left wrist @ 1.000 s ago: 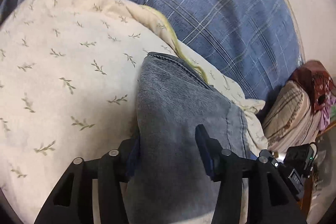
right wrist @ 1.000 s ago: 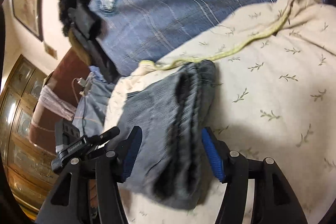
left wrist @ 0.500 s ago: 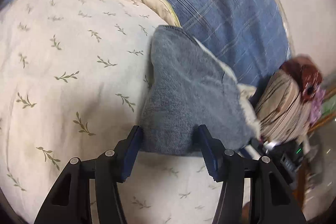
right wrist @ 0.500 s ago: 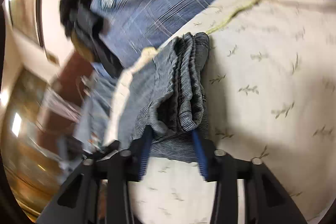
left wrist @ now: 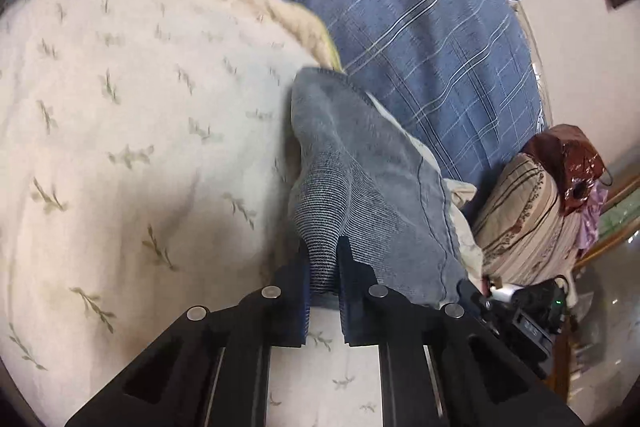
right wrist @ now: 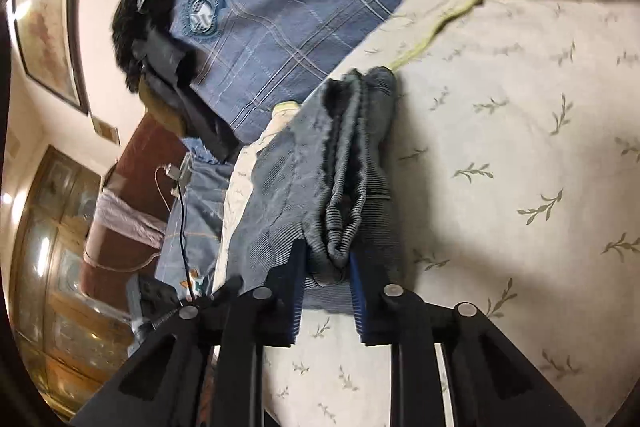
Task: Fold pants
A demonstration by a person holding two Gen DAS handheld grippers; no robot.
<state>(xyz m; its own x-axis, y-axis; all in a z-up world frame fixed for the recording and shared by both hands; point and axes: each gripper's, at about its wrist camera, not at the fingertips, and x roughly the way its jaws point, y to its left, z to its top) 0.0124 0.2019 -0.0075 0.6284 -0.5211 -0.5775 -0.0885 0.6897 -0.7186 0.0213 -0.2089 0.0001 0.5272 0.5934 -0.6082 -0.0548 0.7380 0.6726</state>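
on the bed, leaf-print blanket [left wrist: 140, 115]

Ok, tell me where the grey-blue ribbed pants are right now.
The grey-blue ribbed pants lie on the cream leaf-print blanket, beside the blue plaid bedcover; their near edge is between the closing jaws of the left claw and right claw.

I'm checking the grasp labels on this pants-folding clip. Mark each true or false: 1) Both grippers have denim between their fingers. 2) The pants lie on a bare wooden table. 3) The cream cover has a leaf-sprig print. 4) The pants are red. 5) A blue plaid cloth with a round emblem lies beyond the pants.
1) True: the left gripper and right gripper are each closing on a fold of the pants.
2) False: they lie on a cream cover.
3) True.
4) False: they are grey-blue denim.
5) True: the plaid cloth lies behind them.
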